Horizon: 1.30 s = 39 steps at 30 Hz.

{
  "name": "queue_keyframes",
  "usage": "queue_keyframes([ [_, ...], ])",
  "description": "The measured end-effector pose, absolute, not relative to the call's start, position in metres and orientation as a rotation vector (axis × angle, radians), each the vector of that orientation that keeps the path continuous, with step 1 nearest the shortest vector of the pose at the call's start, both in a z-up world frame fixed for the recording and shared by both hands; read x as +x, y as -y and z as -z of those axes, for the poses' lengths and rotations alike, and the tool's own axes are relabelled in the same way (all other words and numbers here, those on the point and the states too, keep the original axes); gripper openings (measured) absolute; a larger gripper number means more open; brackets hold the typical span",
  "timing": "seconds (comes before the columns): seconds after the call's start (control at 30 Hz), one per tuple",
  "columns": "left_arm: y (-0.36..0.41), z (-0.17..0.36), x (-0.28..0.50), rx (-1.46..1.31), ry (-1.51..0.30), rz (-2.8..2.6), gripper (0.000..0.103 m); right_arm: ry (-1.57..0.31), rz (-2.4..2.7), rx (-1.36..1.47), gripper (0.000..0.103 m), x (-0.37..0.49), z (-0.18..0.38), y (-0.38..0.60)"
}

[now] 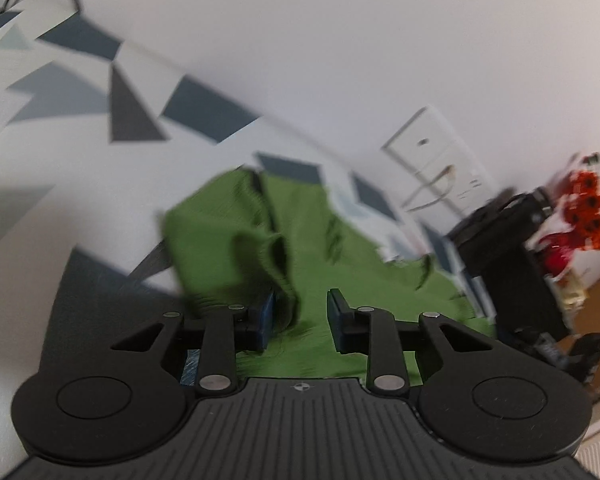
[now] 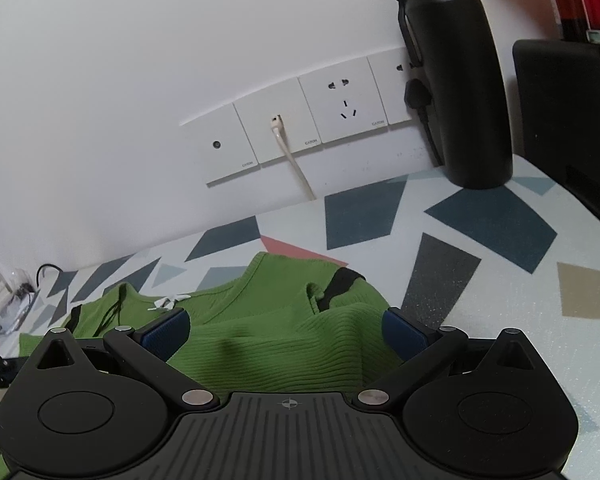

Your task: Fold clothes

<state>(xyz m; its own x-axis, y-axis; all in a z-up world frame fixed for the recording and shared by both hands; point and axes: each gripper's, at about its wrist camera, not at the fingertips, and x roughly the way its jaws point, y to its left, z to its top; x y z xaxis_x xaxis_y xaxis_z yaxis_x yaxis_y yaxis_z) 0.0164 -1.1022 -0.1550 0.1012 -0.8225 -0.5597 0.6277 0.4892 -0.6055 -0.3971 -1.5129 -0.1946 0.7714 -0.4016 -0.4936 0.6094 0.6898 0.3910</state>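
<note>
Folding in progress, judging by the bunched cloth: green ribbed garment (image 2: 268, 344) lies crumpled on the patterned tabletop (image 2: 500, 292), near the wall with the socket plates (image 2: 300, 128). Right gripper (image 2: 286, 334) sits low over the near edge of the garment, jaws wide apart, ribbed fabric humped up between the blue pads, not pinched. Left gripper (image 1: 300, 320) has jaws partly apart; a raised fold of the garment (image 1: 260, 248) bunches against the left pad, frame is blurred so contact is unclear, not clamped as far as I can tell. Garment's long axis runs left-right in the right wrist view, neckline toward the far side. Right gripper looks better placed for the grab, fabric directly ahead between its jaws. Black bottle (image 2: 460, 80) stands far right, well apart.
</note>
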Motion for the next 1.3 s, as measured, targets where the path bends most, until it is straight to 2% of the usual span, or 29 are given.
queue_keyframes([
  [0.17, 1.103, 0.158, 0.019, -0.221, -1.021, 1.055, 0.028, -0.395, 0.572, 0.55, 0.102, -0.394, 0.194, 1.509],
  [0.2, 1.106, 0.155, 0.017, -0.19, -1.013, 1.048, 0.023, -0.396, 0.568, 0.545, 0.102, -0.393, 0.194, 1.508],
  [0.23, 1.108, 0.151, 0.015, -0.16, -1.0, 1.043, 0.009, -0.397, 0.565, 0.543, 0.102, -0.393, 0.194, 1.508],
  [0.27, 1.108, 0.145, 0.011, -0.147, -0.985, 1.046, 0.007, -0.398, 0.563, 0.541, 0.102, -0.392, 0.194, 1.507],
  [0.43, 1.105, 0.105, -0.012, -0.11, -0.908, 1.104, 0.006, -0.389, 0.57, 0.56, 0.102, -0.394, 0.194, 1.51],
  [0.6, 1.096, 0.085, -0.028, -0.132, -0.915, 1.145, 0.005, -0.396, 0.565, 0.555, 0.102, -0.393, 0.195, 1.508],
  [0.83, 1.101, 0.138, 0.006, -0.14, -1.011, 0.995, 0.005, -0.431, 0.548, 0.527, 0.102, -0.388, 0.197, 1.505],
  [0.9, 1.1, 0.151, 0.015, -0.177, -1.032, 0.985, 0.01, -0.434, 0.534, 0.503, 0.102, -0.388, 0.194, 1.502],
  [1.07, 1.089, 0.152, 0.01, -0.217, -1.062, 1.024, 0.04, -0.456, 0.452, 0.349, 0.1, -0.385, 0.177, 1.481],
  [1.13, 1.085, 0.147, 0.005, -0.208, -1.054, 1.035, 0.047, -0.469, 0.396, 0.263, 0.097, -0.385, 0.172, 1.469],
  [1.23, 1.082, 0.142, 0.002, -0.198, -1.044, 1.055, 0.048, -0.495, 0.3, 0.141, 0.088, -0.383, 0.166, 1.449],
  [1.3, 1.084, 0.142, 0.0, -0.172, -1.036, 1.049, 0.032, -0.53, 0.244, 0.08, 0.081, -0.378, 0.169, 1.438],
])
